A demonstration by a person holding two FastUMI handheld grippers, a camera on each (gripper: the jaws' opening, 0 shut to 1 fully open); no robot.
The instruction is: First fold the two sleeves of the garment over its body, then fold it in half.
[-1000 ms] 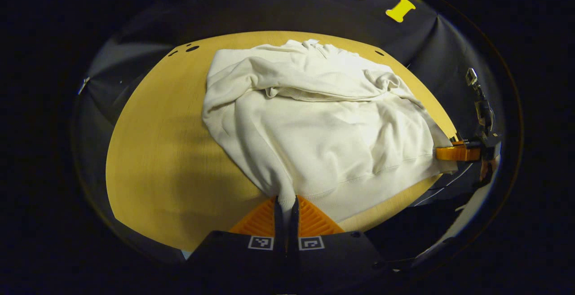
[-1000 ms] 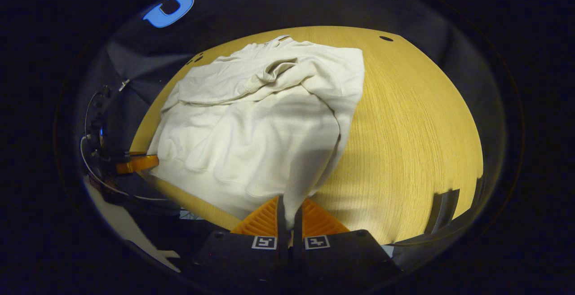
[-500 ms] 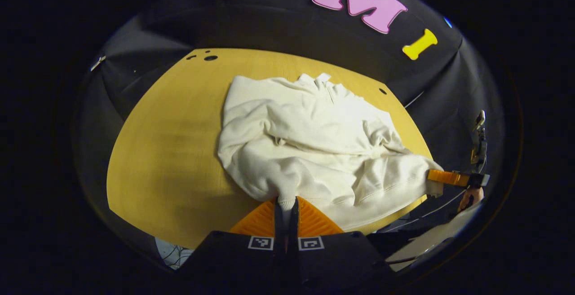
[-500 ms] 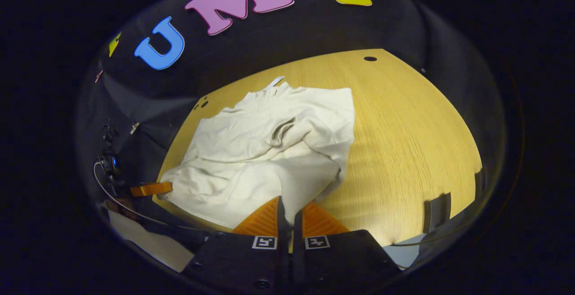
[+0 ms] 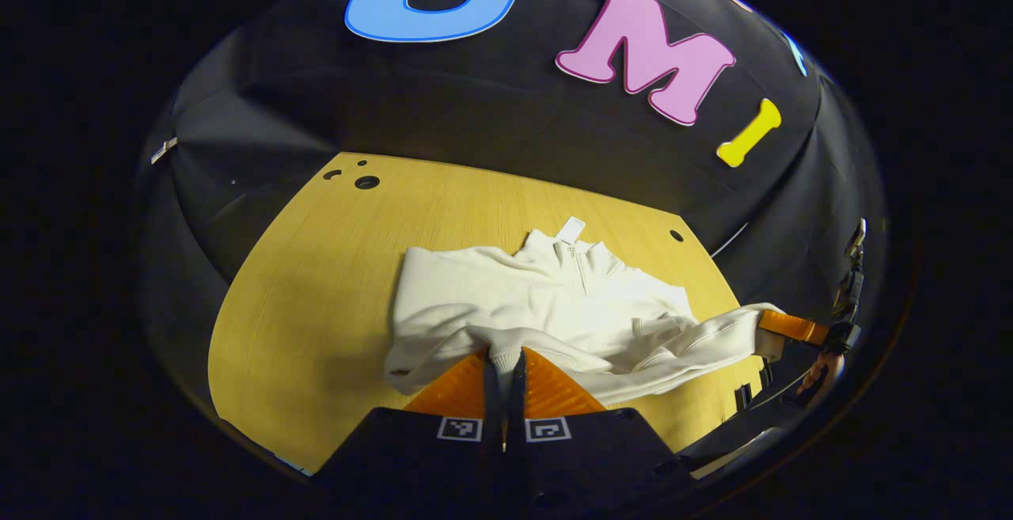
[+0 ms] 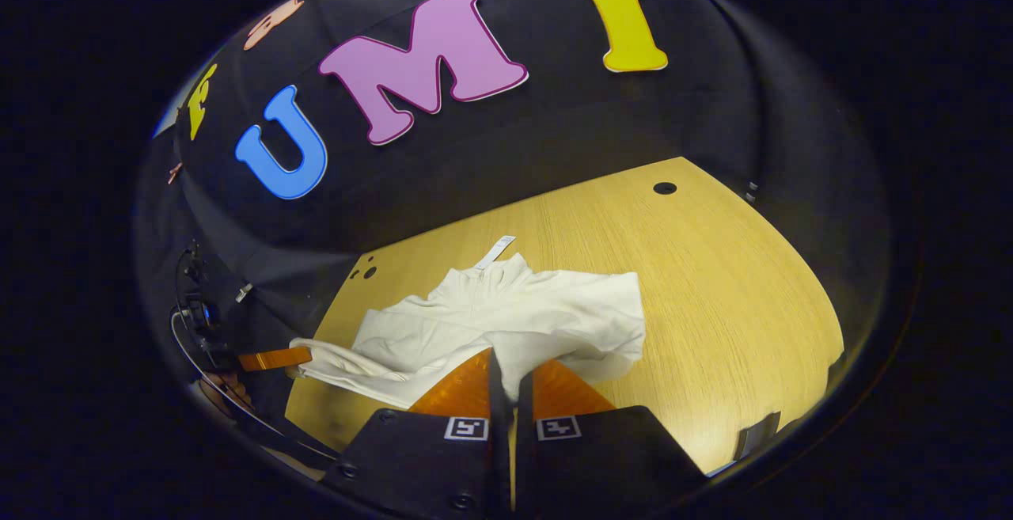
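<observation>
The cream sweatshirt [image 5: 554, 306] is lying on the wooden surface [image 5: 316, 282], collar [image 5: 571, 249] toward the booth wall, sleeves already lying across the body. Its hem is raised off the surface and hanging between your two grippers, so you are in the fold-in-half step, judging by how it lies.

Your left gripper [image 5: 504, 363] is pinching one hem corner, cloth bunching between its pressed-together orange fingers [image 5: 455, 389]. Your right gripper [image 6: 503, 368] is pinching the other hem corner the same way, white fabric showing in the slit between its fingers [image 6: 562, 389]. In the left gripper view the right gripper [image 5: 787, 326] is showing far off at the surface edge, cloth stretching to it. In the right gripper view the left gripper [image 6: 273, 358] is showing far off with the hem trailing to it.

Risks from here:
- The hem is sagging between the grippers; if you are carrying it forward slack, the middle is likely landing first and creasing.
- One gripper appears farther out than the other; uneven travel is likely skewing the fold, hem missing the shoulders.
- The folded sleeves are sitting loose on the body; dragging the hem low over them could be pushing them out of place.
- The pinch is small; a tug sideways could be slipping a corner free.
- The whole sweatshirt may be sliding toward the wall if you are pushing rather than lifting.
</observation>
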